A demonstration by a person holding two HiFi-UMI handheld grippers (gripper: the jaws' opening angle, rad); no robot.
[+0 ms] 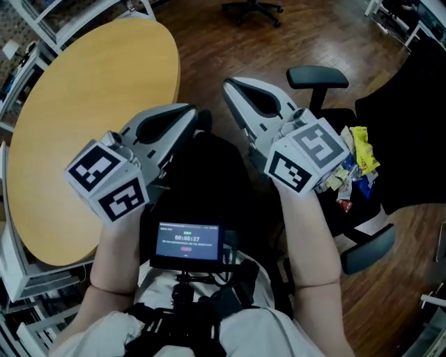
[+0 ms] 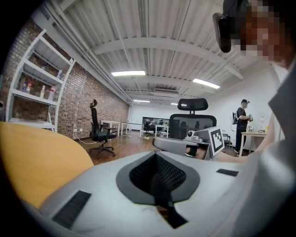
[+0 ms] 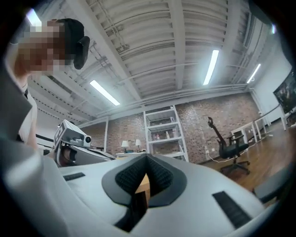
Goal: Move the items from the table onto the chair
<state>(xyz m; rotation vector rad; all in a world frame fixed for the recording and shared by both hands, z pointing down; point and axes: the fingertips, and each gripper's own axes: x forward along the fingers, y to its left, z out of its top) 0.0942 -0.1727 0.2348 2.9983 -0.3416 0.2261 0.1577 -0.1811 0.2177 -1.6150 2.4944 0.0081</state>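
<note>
The round wooden table point(image 1: 90, 111) lies at the left with a bare top. On the seat of the black chair point(image 1: 317, 77) at the right sits a heap of snack packets point(image 1: 352, 167), yellow, red and blue. Both grippers are raised close under the head camera, between table and chair, and touch none of these. My left gripper point(image 1: 188, 111) has its jaws together with nothing in them, as the left gripper view point(image 2: 157, 155) also shows. My right gripper point(image 1: 230, 85) is shut and empty too point(image 3: 147, 157).
A small screen point(image 1: 188, 244) hangs at the person's chest. White shelving point(image 1: 21, 42) stands behind the table, and another office chair point(image 1: 254, 8) on the wooden floor at the far side. A person point(image 2: 241, 120) stands far off by a desk.
</note>
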